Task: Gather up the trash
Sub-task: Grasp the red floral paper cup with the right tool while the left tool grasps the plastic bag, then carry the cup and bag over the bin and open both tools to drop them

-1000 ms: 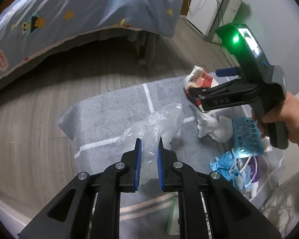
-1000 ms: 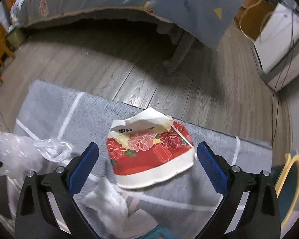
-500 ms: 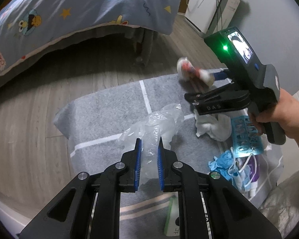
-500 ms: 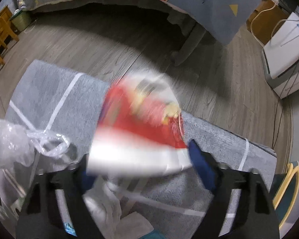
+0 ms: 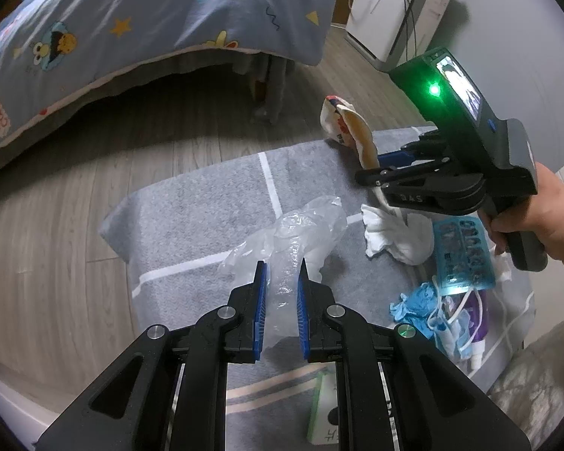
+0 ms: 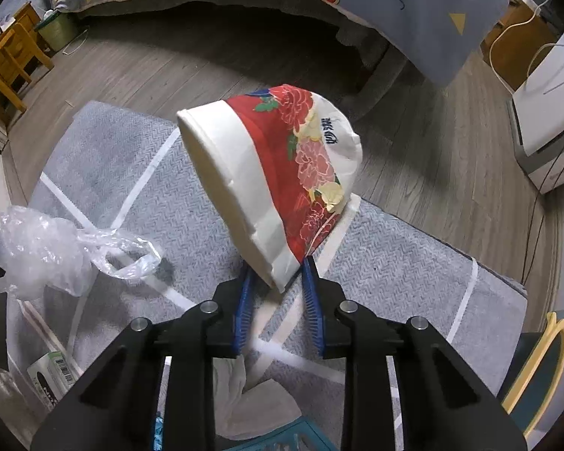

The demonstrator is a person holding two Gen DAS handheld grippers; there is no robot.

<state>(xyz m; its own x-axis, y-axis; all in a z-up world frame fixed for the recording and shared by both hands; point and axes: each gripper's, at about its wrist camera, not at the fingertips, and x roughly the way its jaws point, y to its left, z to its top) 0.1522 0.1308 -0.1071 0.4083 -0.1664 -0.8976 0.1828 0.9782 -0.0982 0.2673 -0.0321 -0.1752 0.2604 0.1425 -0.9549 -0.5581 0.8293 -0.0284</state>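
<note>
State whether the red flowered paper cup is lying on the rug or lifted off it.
Lifted. The right gripper pinches the crushed paper cup by its rim, and it hangs above the rug.

Grey wood floor (image 5: 75, 195); grey rug (image 5: 206, 218); bed with blue quilt (image 5: 150, 18); white appliance (image 5: 391, 7); wooden chair (image 6: 7, 56).

The left hand-held gripper (image 5: 281, 282) points forward and a little down, its two blue-padded fingers (image 5: 260, 300) nearly closed, pressing on a clear plastic bag (image 5: 293, 240). The right hand-held gripper (image 6: 278, 282) is lifted, its fingers pinched on the rim of a crushed paper cup (image 6: 278, 173). The person's right hand (image 5: 534, 214) grips its handle from behind.
</note>
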